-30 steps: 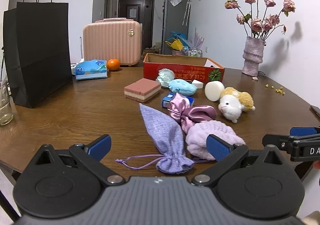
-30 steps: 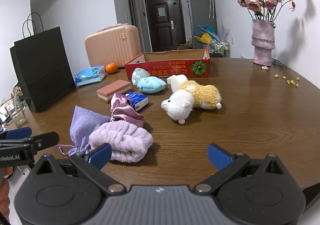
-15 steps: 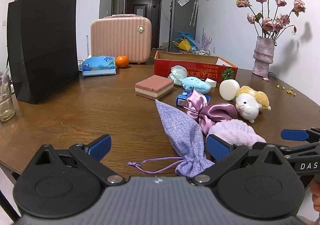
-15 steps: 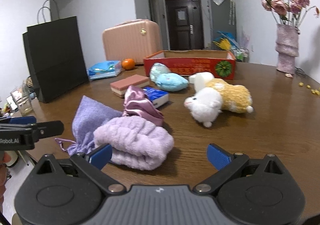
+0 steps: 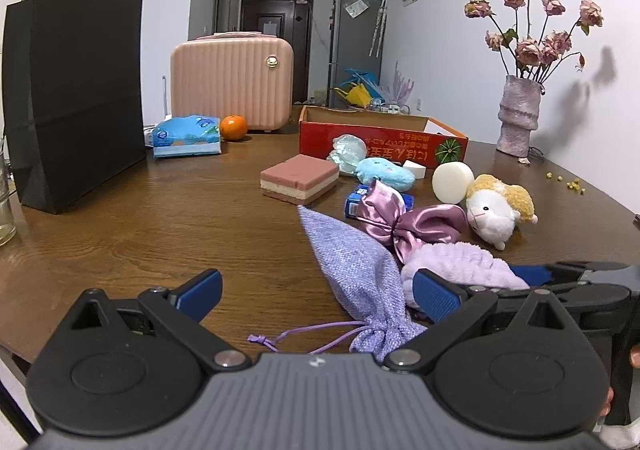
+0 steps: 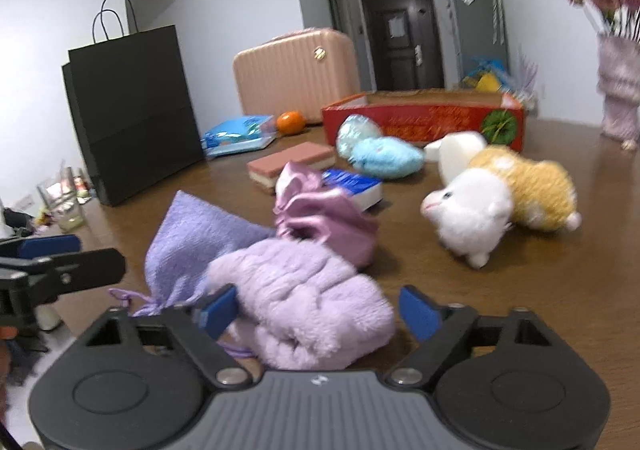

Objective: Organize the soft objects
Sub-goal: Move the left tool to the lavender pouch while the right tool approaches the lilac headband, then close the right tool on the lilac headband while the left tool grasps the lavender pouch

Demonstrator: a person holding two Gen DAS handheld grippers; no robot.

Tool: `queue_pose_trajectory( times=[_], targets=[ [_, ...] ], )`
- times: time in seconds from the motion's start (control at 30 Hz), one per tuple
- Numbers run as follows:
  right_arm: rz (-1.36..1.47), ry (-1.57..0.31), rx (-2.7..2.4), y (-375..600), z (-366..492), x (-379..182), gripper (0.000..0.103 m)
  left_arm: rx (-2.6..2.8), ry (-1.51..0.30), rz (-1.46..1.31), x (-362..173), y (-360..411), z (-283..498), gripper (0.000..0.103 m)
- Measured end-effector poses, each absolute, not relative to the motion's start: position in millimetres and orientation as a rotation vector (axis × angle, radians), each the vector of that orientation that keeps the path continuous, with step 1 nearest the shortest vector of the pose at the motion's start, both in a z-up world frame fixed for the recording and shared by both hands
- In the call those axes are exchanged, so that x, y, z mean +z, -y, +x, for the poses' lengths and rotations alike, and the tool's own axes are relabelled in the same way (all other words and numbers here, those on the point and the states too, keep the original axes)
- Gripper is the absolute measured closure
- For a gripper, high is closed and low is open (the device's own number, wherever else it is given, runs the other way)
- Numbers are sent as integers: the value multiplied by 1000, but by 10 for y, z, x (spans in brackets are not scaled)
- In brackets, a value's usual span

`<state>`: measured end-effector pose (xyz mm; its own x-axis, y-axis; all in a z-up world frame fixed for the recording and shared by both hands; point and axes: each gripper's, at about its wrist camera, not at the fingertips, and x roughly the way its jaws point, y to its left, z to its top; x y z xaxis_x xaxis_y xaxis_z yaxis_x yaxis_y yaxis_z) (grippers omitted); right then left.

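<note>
A fluffy lilac towel roll [image 6: 304, 294] lies between the open fingers of my right gripper [image 6: 320, 310]; it also shows in the left wrist view [image 5: 460, 262]. Beside it lie a purple drawstring pouch [image 5: 356, 270] [image 6: 192, 238] and a pink satin pouch [image 5: 400, 218] [image 6: 320, 210]. A white and yellow plush sheep [image 5: 496, 210] [image 6: 500, 202] and a blue plush [image 5: 384, 172] [image 6: 384, 158] lie farther back. My left gripper [image 5: 316, 290] is open and empty, just left of the purple pouch.
An open red cardboard box [image 5: 380, 134] stands at the back. A pink layered sponge block [image 5: 300, 178], a blue packet [image 5: 356, 202], a white round piece [image 5: 452, 178], a tissue pack [image 5: 188, 136], an orange [image 5: 233, 127], a pink case [image 5: 232, 86], a black paper bag [image 5: 76, 102] and a flower vase [image 5: 518, 118] stand around.
My right gripper has moved forward over the table until the lilac towel roll lies between its open fingers. My left gripper has drifted left and slightly forward.
</note>
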<state>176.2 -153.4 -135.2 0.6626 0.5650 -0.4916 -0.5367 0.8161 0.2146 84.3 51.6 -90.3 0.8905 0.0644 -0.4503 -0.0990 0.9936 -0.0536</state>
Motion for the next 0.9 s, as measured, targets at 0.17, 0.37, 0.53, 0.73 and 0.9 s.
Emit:
queue_pose_trajectory(
  times=[0.17,0.37,0.53,0.73,0.9],
  targets=[
    [84,-589,682,1546,1724,-1374,63,77,-475,-84,-927,-505,878,0],
    [146,-570,675,1707,1659,-1343,80,65,-477,-81,-915,-456,899,0],
    [198,-526,623,1910,1619,-1291,82,51,-476,-70,-894,-392,927,0],
    [218,-447,556,2110,1539,-1166,82,50,-498,-56,-933,-311,1022,0],
    [212,-411,515,2209,1528,-1103,82,74,-516,-33,-994,-243,1122,0]
  ],
)
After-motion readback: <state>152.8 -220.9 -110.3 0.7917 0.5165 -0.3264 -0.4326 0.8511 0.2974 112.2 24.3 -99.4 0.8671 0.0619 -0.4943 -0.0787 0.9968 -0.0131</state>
